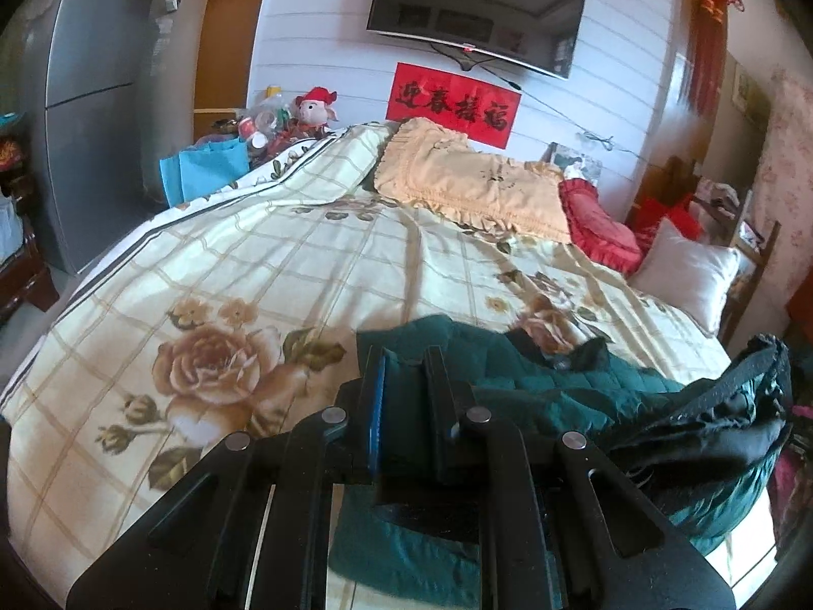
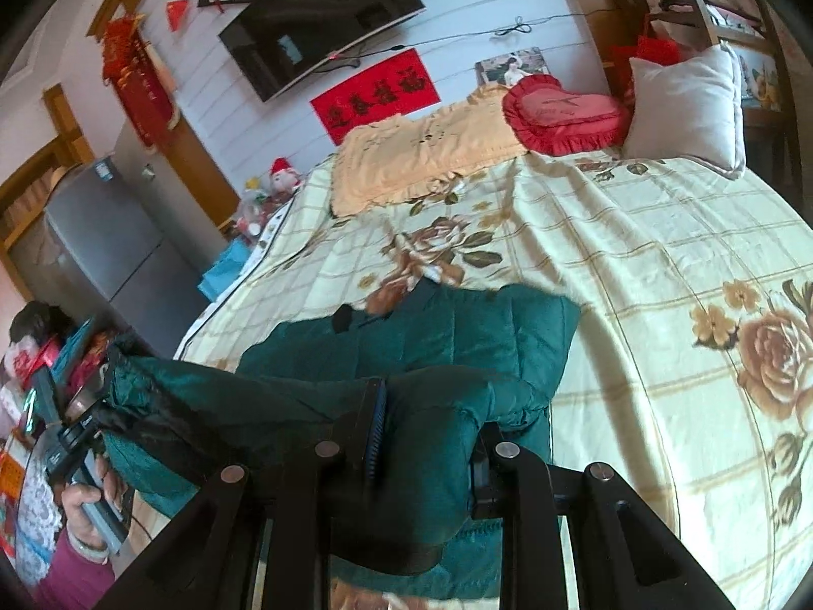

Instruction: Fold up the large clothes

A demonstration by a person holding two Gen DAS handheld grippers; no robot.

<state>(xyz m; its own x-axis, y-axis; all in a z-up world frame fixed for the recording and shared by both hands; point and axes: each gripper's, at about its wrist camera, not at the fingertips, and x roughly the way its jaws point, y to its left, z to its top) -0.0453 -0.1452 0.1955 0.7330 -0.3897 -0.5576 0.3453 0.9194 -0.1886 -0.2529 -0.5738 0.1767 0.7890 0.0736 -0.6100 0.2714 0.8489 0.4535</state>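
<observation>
Teal quilted jacket [image 2: 432, 335] on floral bedspread [image 1: 244, 264]; right gripper [image 2: 432, 427] jaws clamping it, left gripper [image 1: 406, 386] jaws narrow, grip unclear, television [image 1: 472, 15] above
</observation>
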